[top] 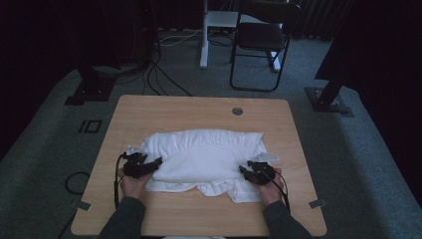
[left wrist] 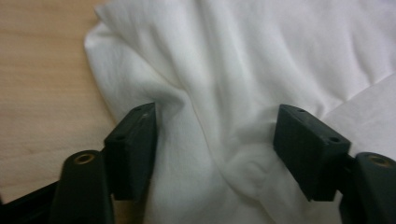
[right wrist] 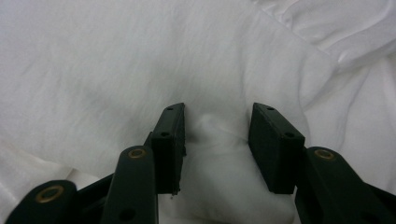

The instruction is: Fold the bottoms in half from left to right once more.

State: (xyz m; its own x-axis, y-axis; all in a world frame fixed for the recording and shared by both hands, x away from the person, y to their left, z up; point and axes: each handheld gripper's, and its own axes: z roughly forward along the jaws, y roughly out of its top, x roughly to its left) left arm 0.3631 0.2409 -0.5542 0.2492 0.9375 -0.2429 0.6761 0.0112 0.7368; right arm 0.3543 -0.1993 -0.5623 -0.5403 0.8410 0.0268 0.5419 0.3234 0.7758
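A white cloth [top: 204,157] lies crumpled and partly folded in the middle of the wooden table [top: 149,112]. My left gripper [top: 155,163] sits at the cloth's left edge. In the left gripper view it [left wrist: 215,119] is open, its jaws wide apart and pressed down on either side of a raised fold of the cloth [left wrist: 224,70]. My right gripper [top: 244,171] rests on the cloth's right front part. In the right gripper view it [right wrist: 217,114] is also open, with a small bump of the cloth [right wrist: 140,60] rising between its jaws.
A round cable hole [top: 237,111] sits near the table's far edge. Bare wood runs along the front and far sides. Beyond the table stand a black folding chair [top: 261,37], a white desk leg [top: 203,40] and floor cables [top: 159,79].
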